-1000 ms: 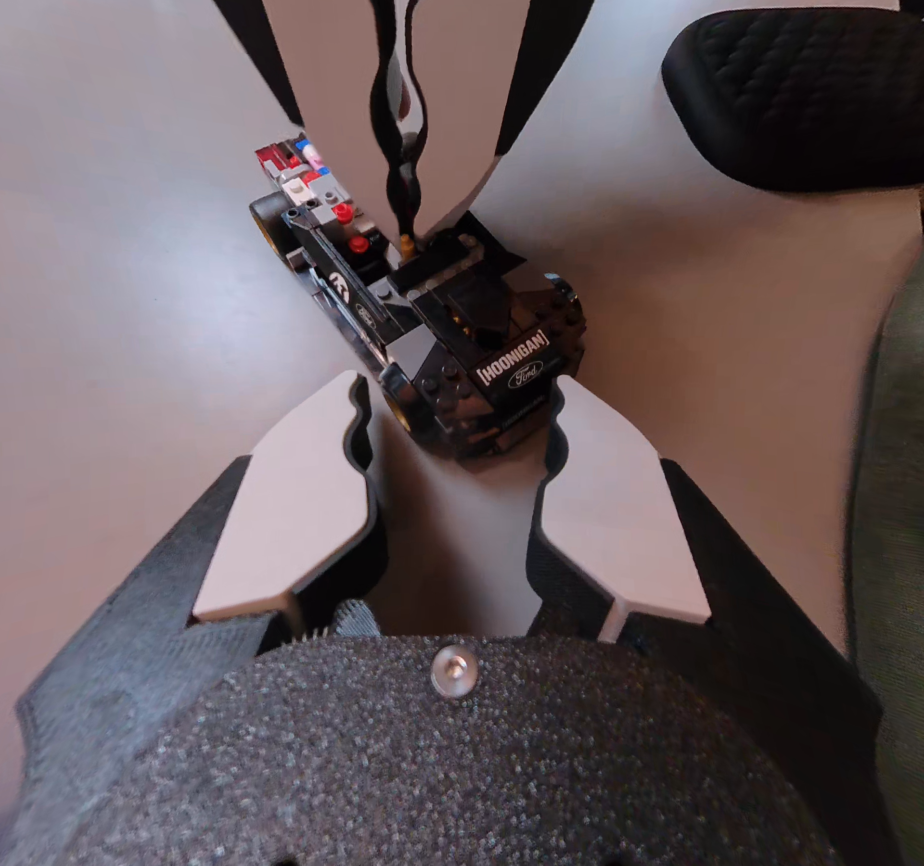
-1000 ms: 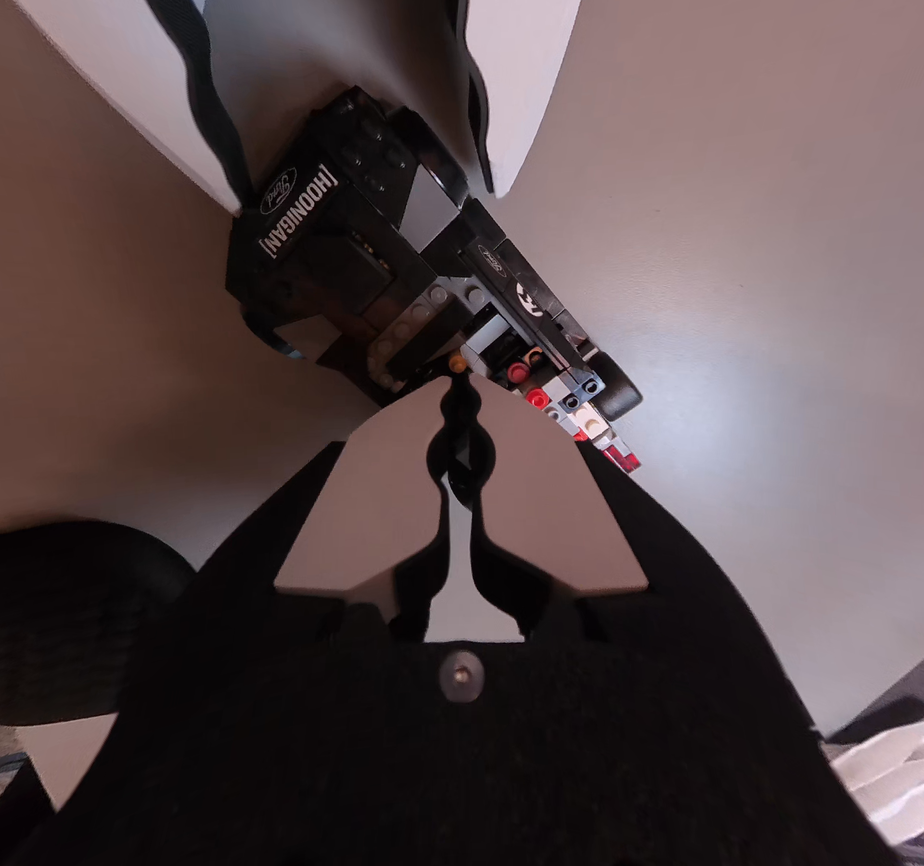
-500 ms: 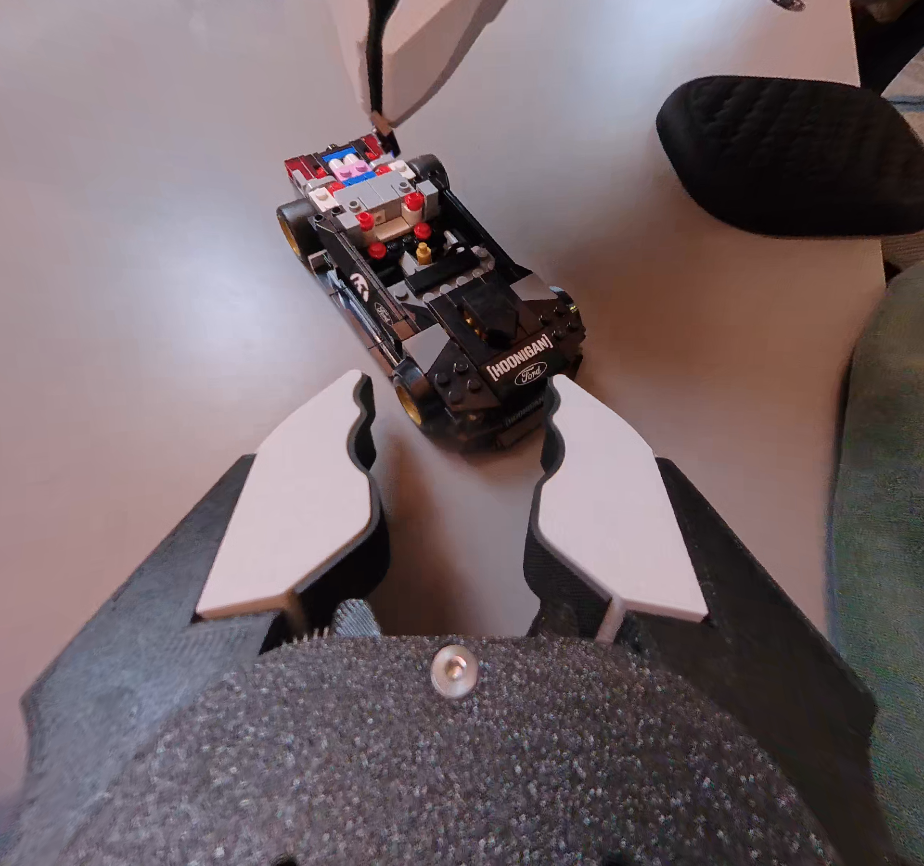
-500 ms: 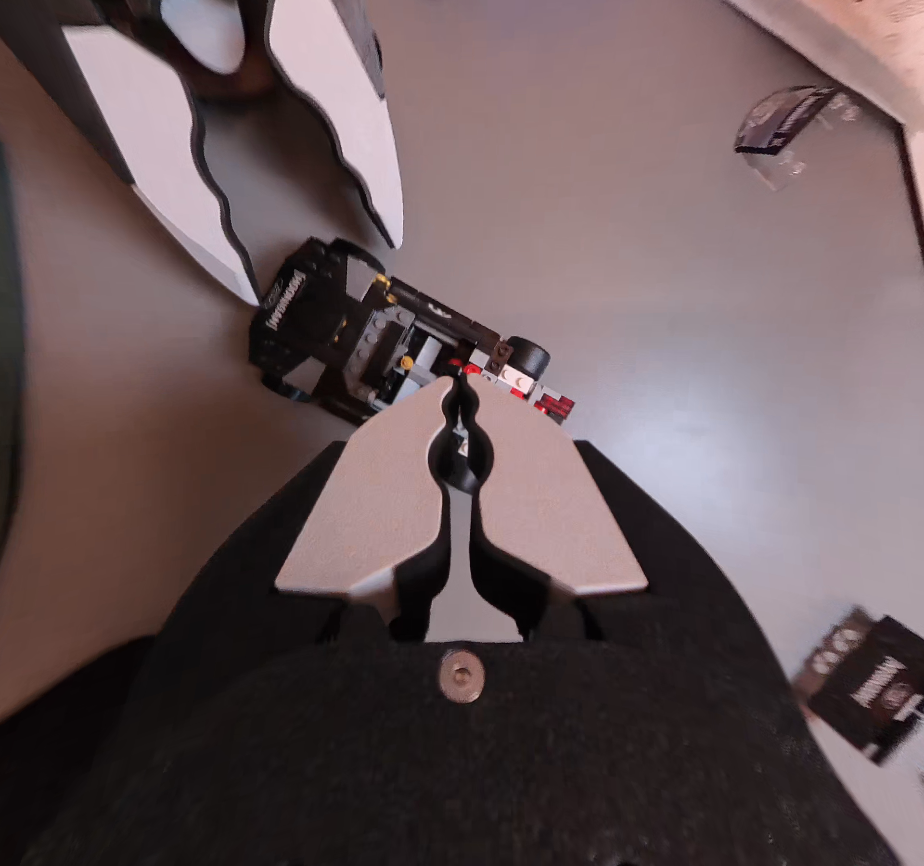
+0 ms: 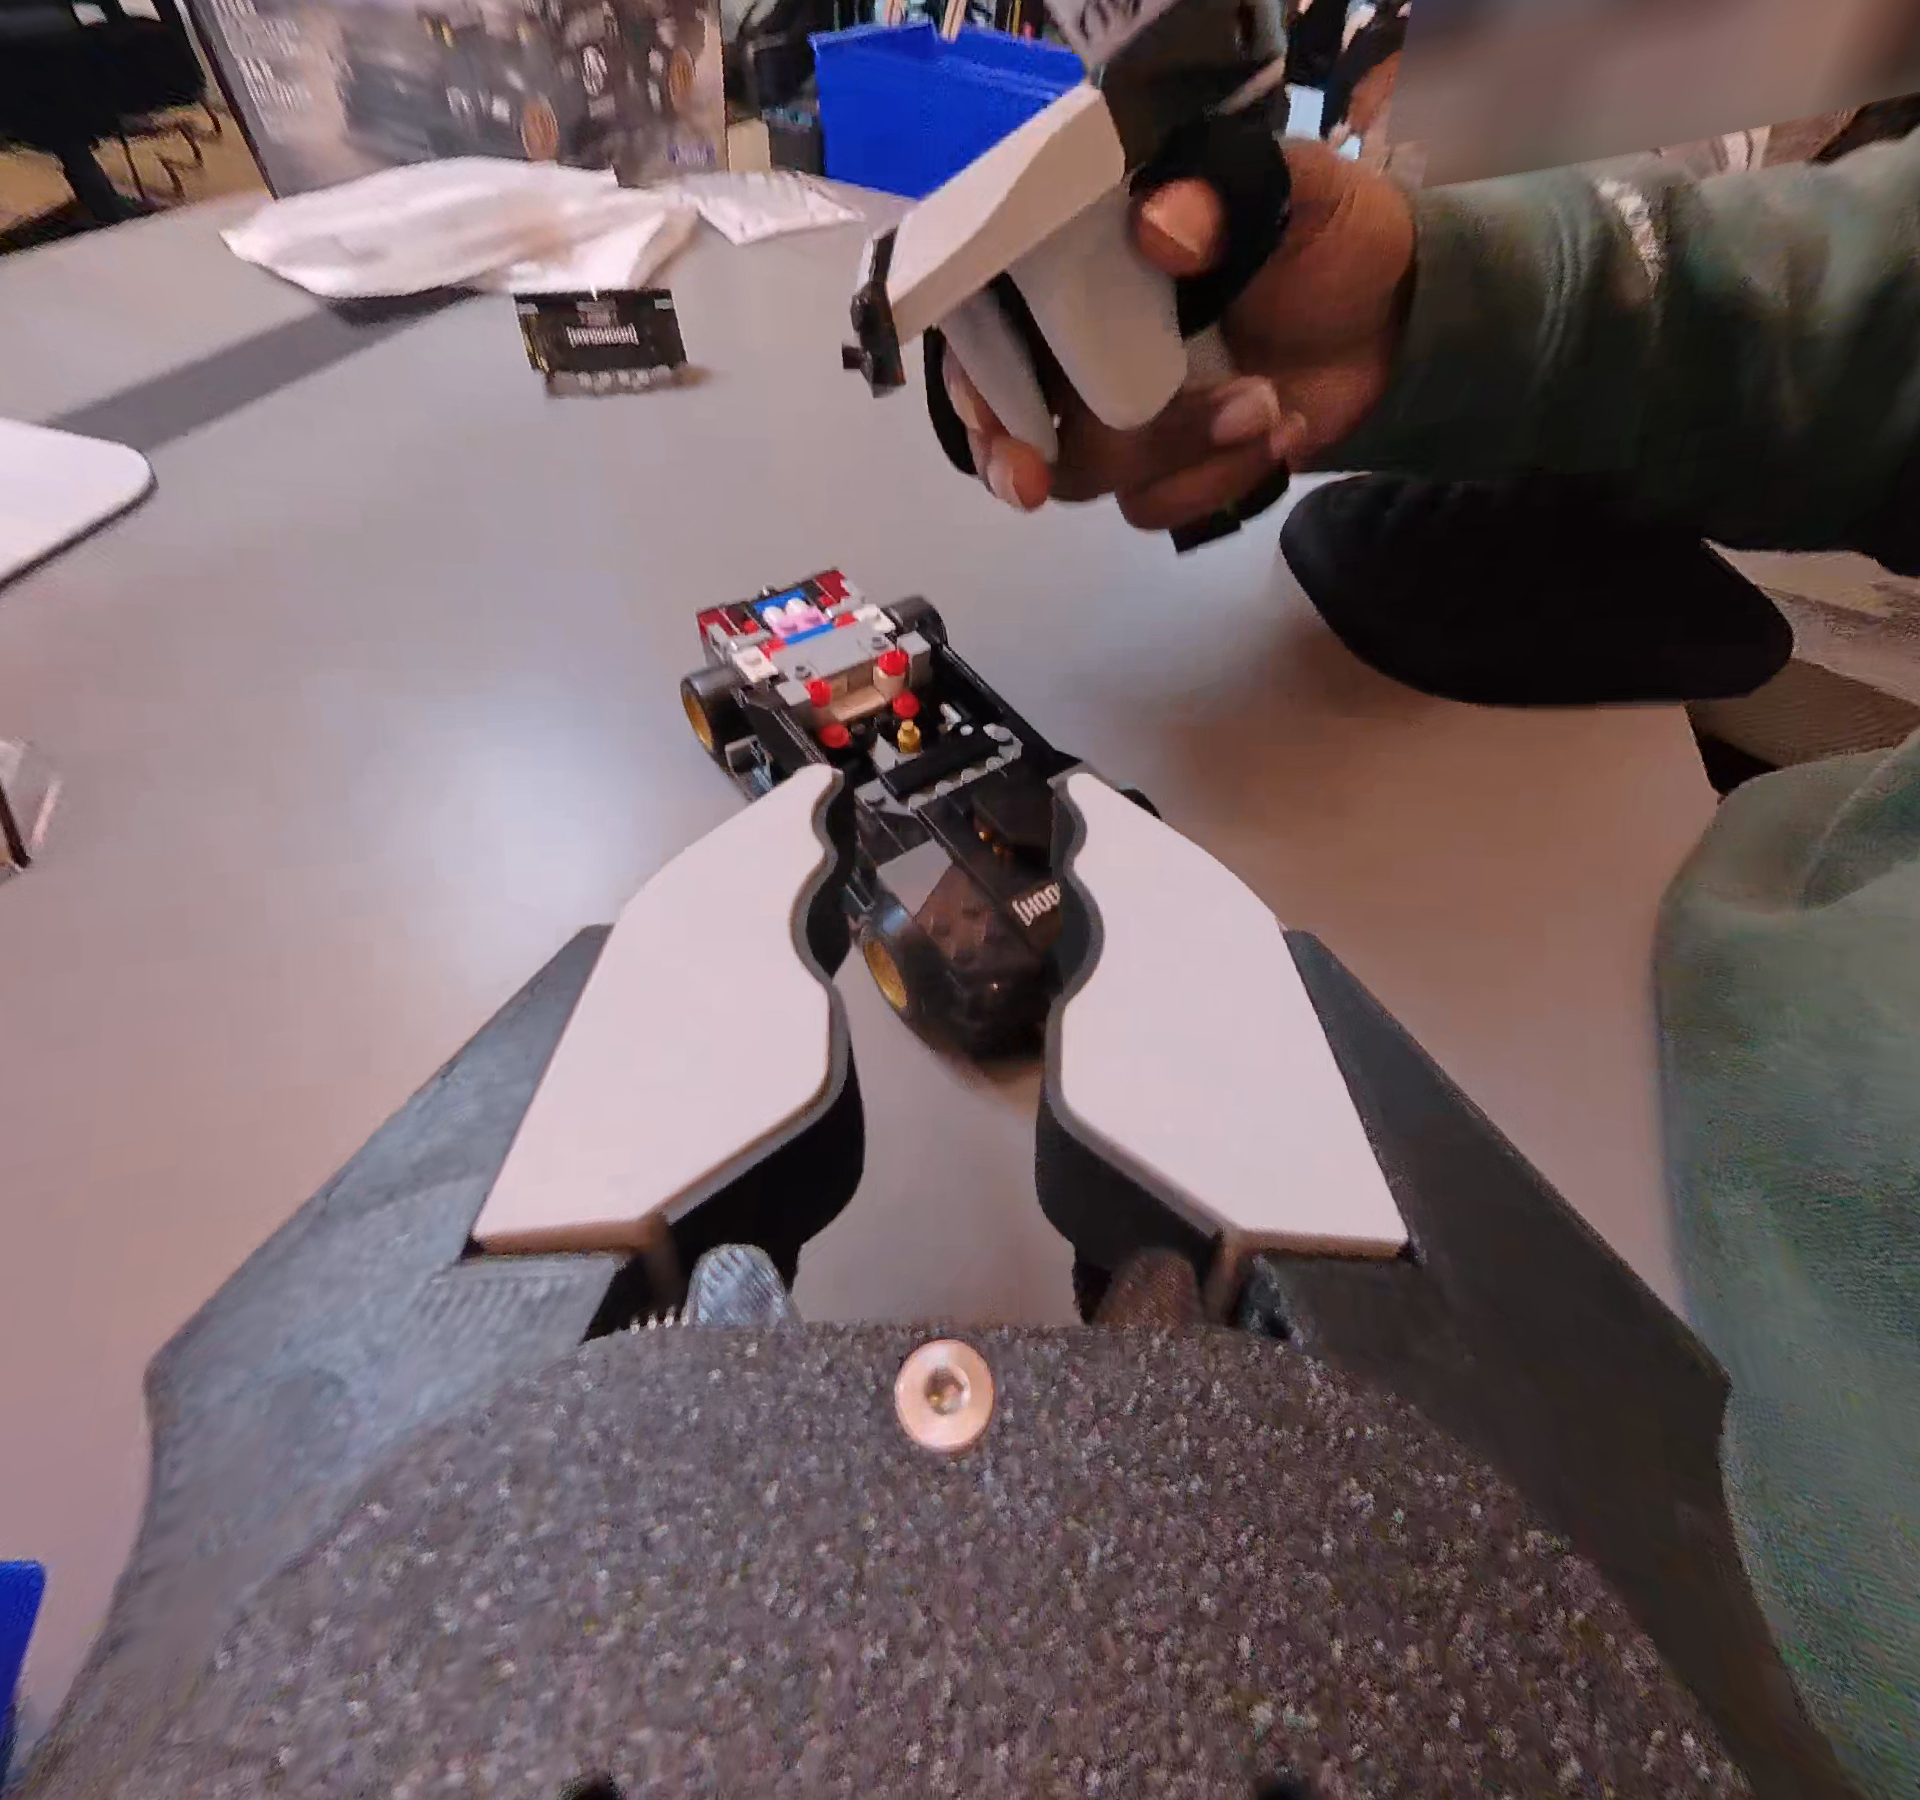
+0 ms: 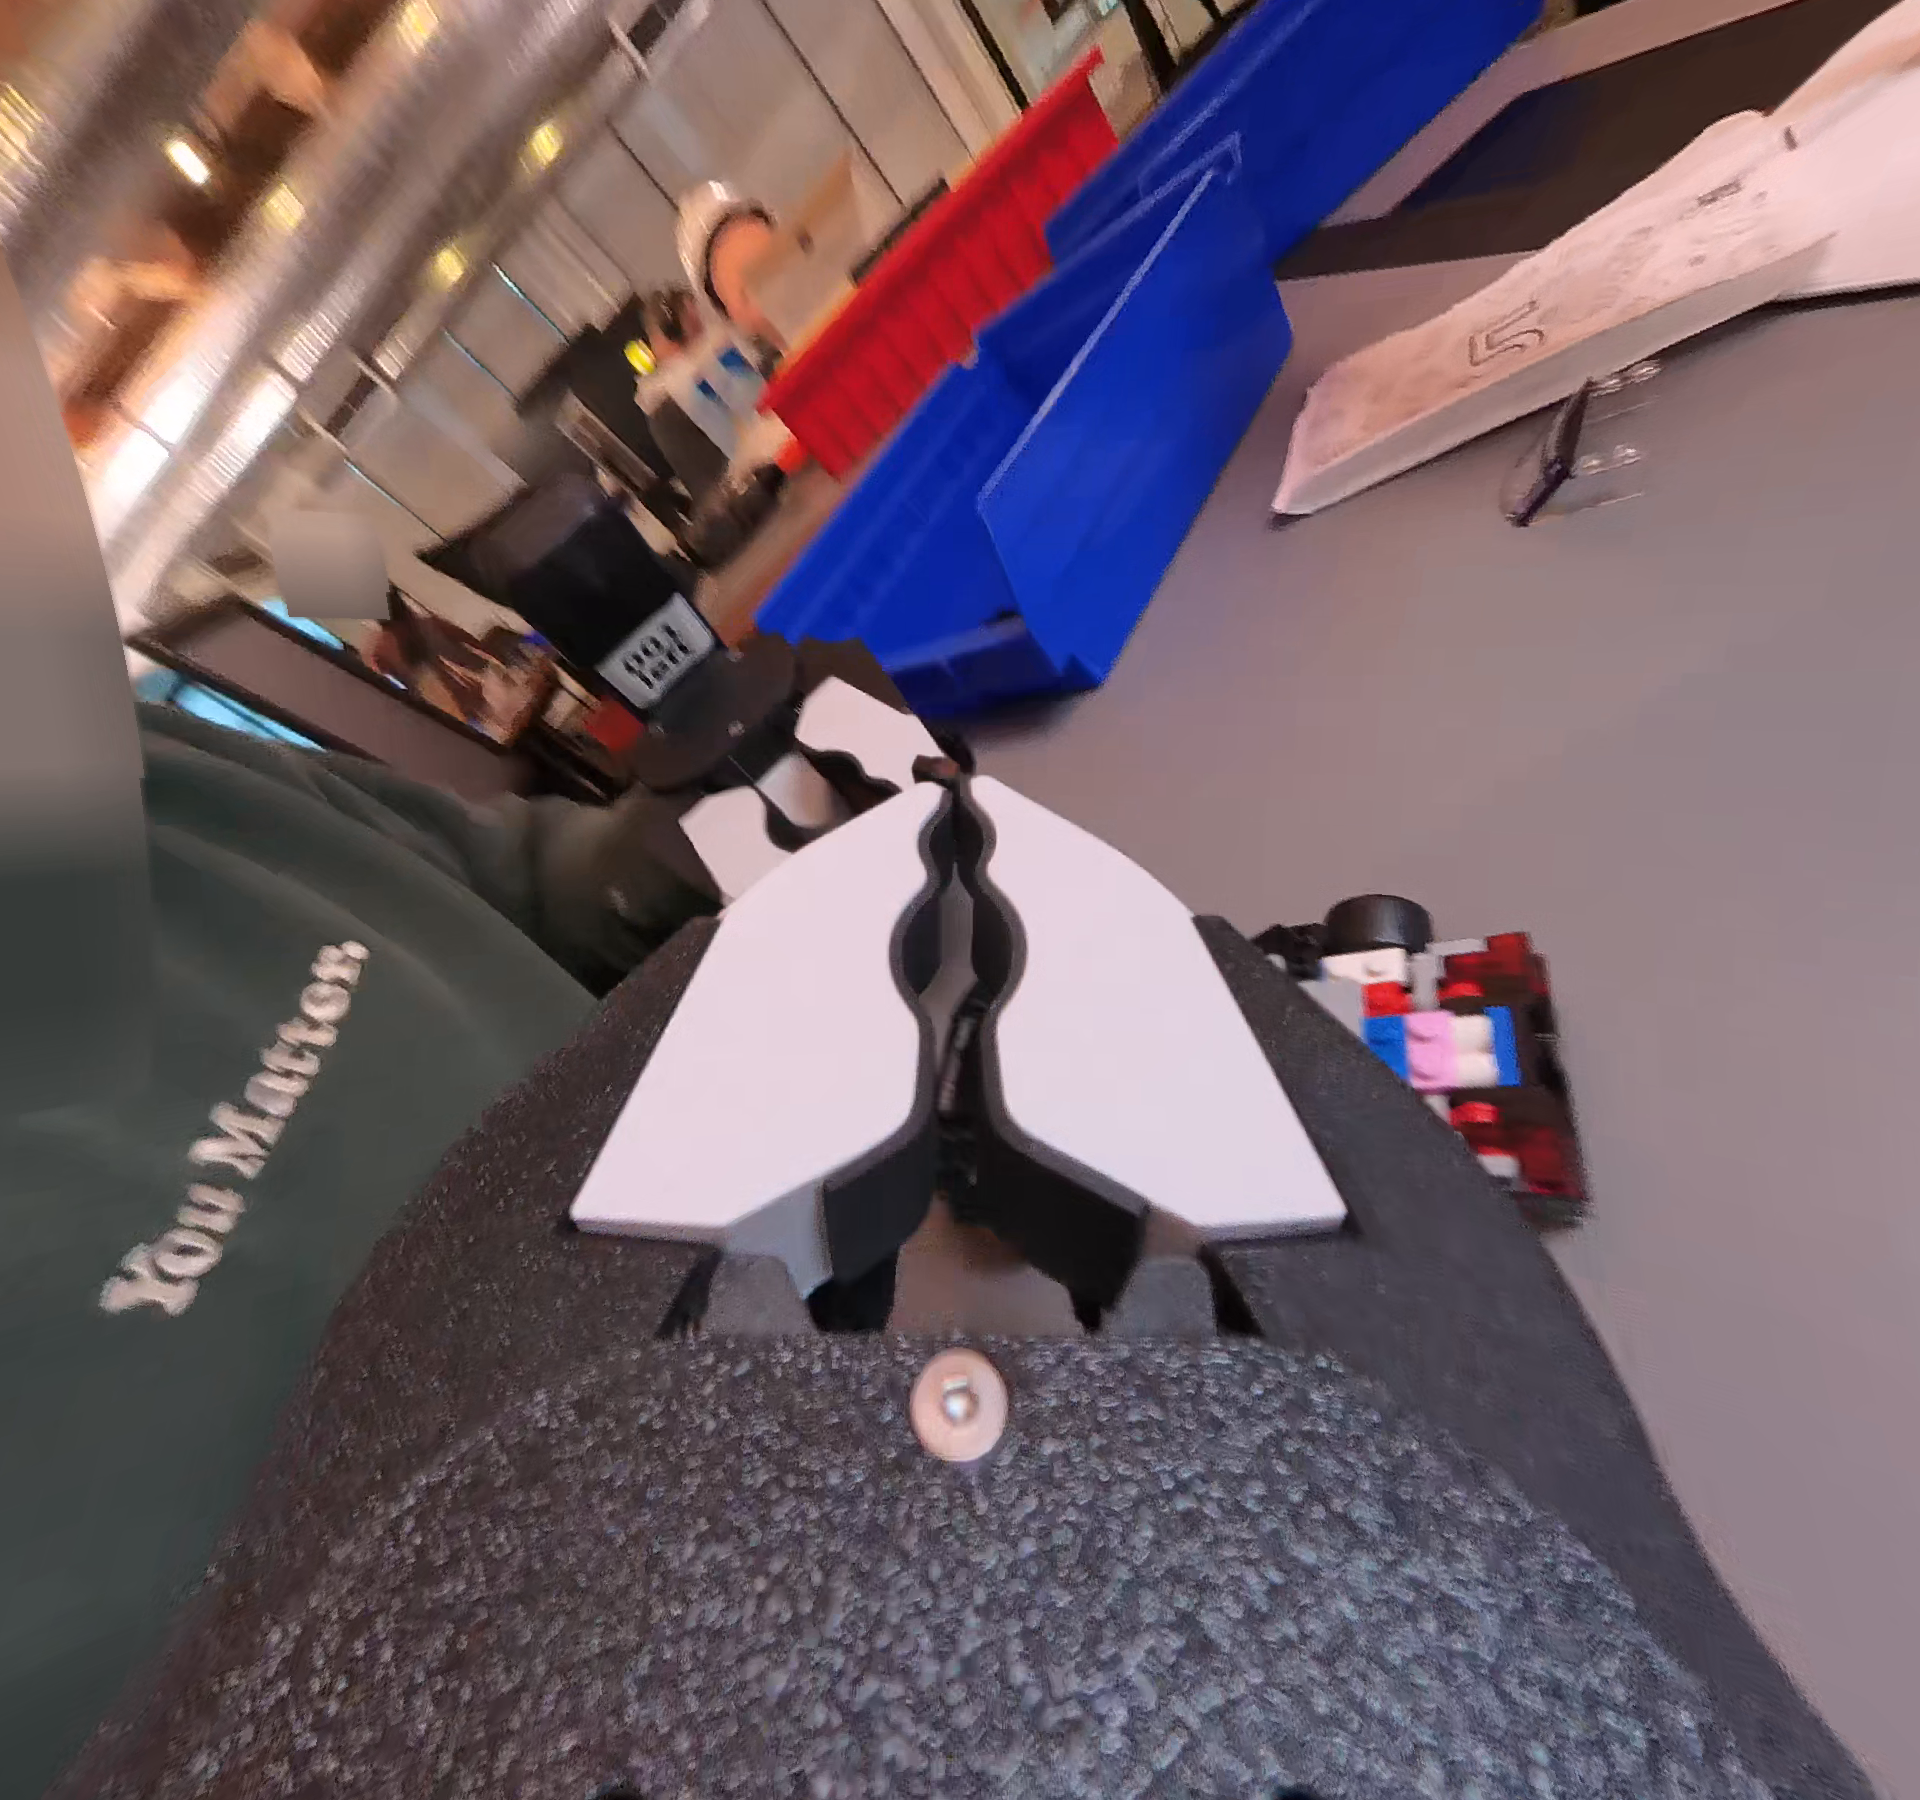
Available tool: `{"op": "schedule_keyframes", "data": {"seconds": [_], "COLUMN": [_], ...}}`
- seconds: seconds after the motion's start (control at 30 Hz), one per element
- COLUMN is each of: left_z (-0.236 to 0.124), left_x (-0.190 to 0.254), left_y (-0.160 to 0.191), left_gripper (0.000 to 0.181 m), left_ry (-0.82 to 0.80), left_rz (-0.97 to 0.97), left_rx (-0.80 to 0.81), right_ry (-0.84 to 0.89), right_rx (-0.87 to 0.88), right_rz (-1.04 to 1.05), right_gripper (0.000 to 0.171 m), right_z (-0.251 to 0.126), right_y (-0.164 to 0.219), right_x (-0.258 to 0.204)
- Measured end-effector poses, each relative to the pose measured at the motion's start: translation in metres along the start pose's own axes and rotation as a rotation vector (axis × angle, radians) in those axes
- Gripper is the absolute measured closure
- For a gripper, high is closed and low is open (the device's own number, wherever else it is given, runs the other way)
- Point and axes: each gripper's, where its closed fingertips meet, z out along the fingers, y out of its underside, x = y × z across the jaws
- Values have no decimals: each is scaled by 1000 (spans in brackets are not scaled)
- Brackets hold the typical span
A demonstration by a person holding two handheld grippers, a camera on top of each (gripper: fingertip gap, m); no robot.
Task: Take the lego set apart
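Note:
A black lego car (image 5: 914, 774) with gold wheels stands on the grey table (image 5: 364, 711). Its far end carries red, blue and pink bricks. My left gripper (image 5: 951, 789) is closed on the car's near black end, one finger on each side. My right gripper (image 5: 878, 348) is raised above and beyond the car, held by a hand. It is shut on a small black piece (image 5: 871, 342), which also shows at the fingertips in the right wrist view (image 6: 940, 768). There my right gripper (image 6: 951, 784) hides most of the car, whose coloured end (image 6: 1455, 1044) shows at the right.
A lego box (image 5: 447, 15), white bags (image 5: 457, 223) and a loose black printed piece (image 5: 603, 337) lie at the back. Blue bins (image 6: 1091, 462), an instruction booklet (image 6: 1558, 348) and a clear part (image 6: 1569, 462) are also on the table. A black chair armrest (image 5: 1527, 597) is at the right. Tip to tip, the grippers are about 8 cm apart.
My right gripper pulled a small black piece off the car and rose up and away with it. My left gripper moved forward and narrowed onto the car's near end.

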Motion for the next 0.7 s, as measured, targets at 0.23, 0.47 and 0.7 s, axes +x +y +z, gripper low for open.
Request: {"op": "schedule_keyframes", "data": {"seconds": [0.23, 0.47, 0.7], "left_z": [-2, 0, 0], "left_x": [8, 19, 28], "left_y": [-30, -56, -64], "left_gripper": [153, 156, 161], "left_ry": [28, 173, 321], "left_rz": [-34, -246, -414], "left_rx": [145, 271, 312], "right_ry": [-137, -239, -318], "right_rx": [96, 123, 108], "right_rz": [127, 94, -48], "right_gripper": [171, 171, 171], "right_z": [11, 15, 13], "right_y": [2, 11, 21], "right_x": [-22, -33, -51]}}
